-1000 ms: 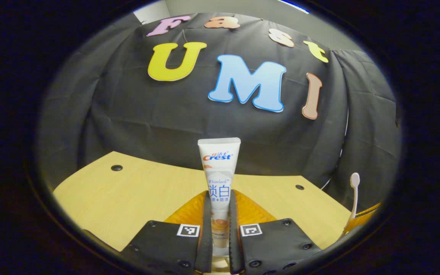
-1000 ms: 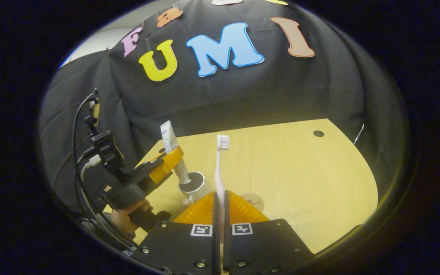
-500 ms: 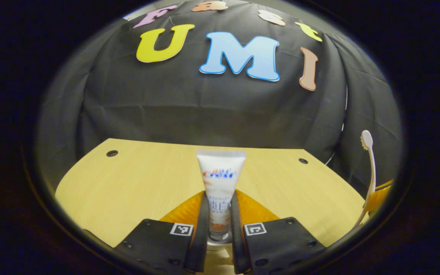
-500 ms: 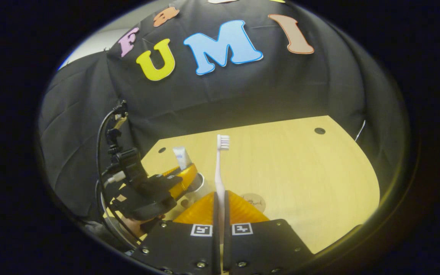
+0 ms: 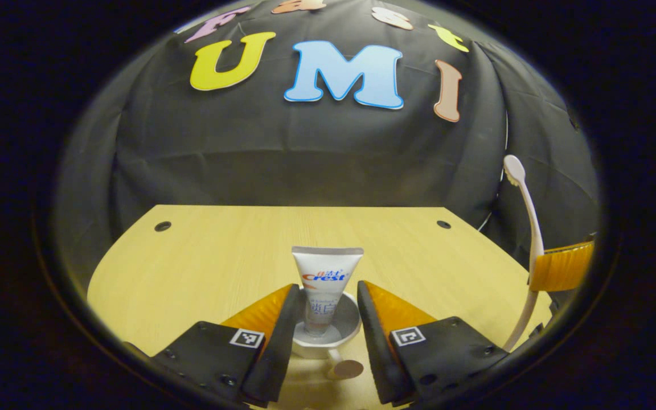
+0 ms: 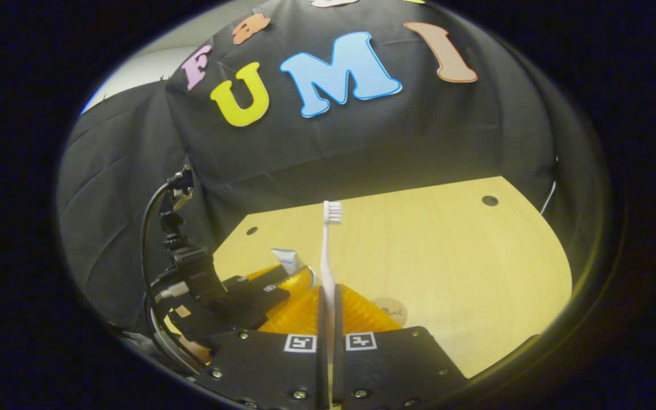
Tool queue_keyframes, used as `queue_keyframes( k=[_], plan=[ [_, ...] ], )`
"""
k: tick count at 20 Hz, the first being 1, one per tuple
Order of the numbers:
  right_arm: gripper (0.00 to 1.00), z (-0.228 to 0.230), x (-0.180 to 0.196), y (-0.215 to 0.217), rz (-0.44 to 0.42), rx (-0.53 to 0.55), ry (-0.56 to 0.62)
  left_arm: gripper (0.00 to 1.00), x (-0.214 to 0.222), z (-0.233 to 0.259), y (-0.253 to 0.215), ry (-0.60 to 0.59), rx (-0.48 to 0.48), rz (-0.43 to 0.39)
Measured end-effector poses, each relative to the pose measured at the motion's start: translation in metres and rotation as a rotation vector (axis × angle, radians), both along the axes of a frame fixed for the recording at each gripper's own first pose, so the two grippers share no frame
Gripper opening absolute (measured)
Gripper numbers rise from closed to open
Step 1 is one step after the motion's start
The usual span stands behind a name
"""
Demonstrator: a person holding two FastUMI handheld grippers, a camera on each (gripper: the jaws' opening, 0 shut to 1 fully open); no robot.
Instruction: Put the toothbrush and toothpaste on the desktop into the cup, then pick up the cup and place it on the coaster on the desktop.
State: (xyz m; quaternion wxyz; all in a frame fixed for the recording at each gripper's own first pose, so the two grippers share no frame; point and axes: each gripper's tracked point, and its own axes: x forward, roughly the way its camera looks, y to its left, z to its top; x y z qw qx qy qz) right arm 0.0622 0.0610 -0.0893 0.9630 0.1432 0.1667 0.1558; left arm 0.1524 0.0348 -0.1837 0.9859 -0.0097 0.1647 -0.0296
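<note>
A: Where was the toothpaste [image 5: 327,285]?

B: It stood upright in the cup [image 5: 328,336], cap end down, directly ahead of the left gripper [image 5: 326,319] and between its two fingers. Those fingers were spread apart, one on each side of the cup, neither touching the tube.

A: And the toothbrush [image 6: 328,256]?

B: It was clamped upright between the closed fingers of the right gripper [image 6: 328,319], bristles at the top. In the left gripper view the same toothbrush [image 5: 524,228] rose at the far right, pinched in the other gripper there.

A: Anything nearby or in the way?

B: In the right gripper view the left gripper [image 6: 265,287] sat low to the left, just beside the right gripper's own fingers, with the top of the toothpaste [image 6: 285,259] showing above it. A black cable [image 6: 151,239] looped up behind it. The coaster [image 6: 392,310] lay on the counter a little to the right of the right gripper, partly hidden by its finger.

A: The surface and the room?

B: A pale wooden counter [image 5: 220,256] with small dark holes [image 5: 162,226] near its far corners. Black cloth hung behind it, and a strip of light wall [image 6: 134,62] showed past the cloth at the upper left of the right gripper view.
</note>
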Motion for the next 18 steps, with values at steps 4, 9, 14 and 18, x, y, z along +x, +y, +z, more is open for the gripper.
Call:
queue_keyframes(
  k=[4, 9, 14, 18],
  plan=[
    [0.04, 0.032, 0.037, 0.026, 0.051, 0.008, -0.116, 0.85, -0.021, 0.008, 0.002, 0.006, 0.001, 0.006],
    [0.04, 0.041, 0.057, 0.056, 0.134, -0.004, -0.210, 0.85, -0.053, 0.011, 0.018, 0.037, -0.012, 0.046],
    [0.04, 0.049, 0.079, 0.085, 0.181, -0.046, -0.282, 0.85, -0.076, 0.002, 0.023, 0.080, -0.084, 0.067],
    [0.04, 0.045, 0.095, 0.110, 0.216, -0.106, -0.331, 0.84, -0.093, -0.008, 0.027, 0.108, -0.113, 0.070]
  ],
)
